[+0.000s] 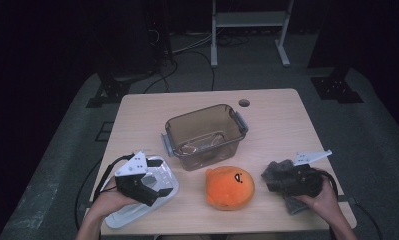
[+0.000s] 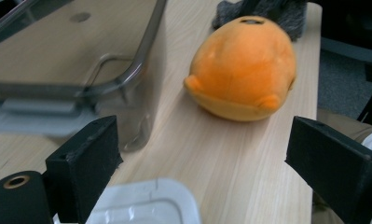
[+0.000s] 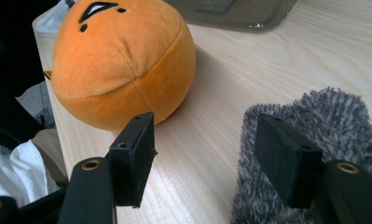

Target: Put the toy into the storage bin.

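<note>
My left hand-held gripper [image 2: 200,154] gapes empty over the white lid [image 2: 146,205] at the counter's [image 1: 282,125] near left edge, its jaws flanking the round orange plush [image 2: 244,65] with tiny stubs, beside the clear bin [image 2: 81,70].

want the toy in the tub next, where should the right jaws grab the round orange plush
Probably across its rounded middle, coming from above. The round orange plush toy sits alone on the light wooden table, clear of the clear brown plastic tub and the grey fluffy cloth. It is soft, so open jaws can pinch both flanks.
</note>
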Demonstrator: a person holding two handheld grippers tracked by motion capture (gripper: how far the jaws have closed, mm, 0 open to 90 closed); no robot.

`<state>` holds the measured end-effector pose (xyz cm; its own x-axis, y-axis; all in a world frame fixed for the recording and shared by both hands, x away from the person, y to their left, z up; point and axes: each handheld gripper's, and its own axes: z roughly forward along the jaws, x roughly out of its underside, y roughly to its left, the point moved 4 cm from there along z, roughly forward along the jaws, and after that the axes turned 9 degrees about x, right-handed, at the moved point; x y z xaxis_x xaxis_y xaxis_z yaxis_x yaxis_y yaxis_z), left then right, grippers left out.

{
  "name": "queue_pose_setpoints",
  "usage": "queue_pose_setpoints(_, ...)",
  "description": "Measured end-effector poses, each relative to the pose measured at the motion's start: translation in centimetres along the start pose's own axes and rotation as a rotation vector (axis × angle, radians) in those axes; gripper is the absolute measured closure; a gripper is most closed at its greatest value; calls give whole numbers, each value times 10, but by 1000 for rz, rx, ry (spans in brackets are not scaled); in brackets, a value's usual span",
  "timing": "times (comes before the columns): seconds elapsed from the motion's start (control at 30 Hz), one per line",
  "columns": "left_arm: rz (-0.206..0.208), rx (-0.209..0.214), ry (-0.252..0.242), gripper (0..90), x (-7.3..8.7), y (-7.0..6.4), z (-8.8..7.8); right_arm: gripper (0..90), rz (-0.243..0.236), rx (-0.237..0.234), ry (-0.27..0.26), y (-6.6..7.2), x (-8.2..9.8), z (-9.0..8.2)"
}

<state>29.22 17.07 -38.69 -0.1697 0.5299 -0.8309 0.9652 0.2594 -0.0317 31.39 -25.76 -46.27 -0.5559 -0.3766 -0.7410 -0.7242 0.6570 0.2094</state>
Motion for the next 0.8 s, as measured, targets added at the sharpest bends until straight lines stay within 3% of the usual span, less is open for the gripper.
queue_pose_setpoints(0.27,32,48,-18,91,-21,-7,21,372,1,1,3,-1,1,0)
queue_pose_setpoints(0.8,78,165,-13,108,-52,-16,78,351,11,5,2,-3,2,1)
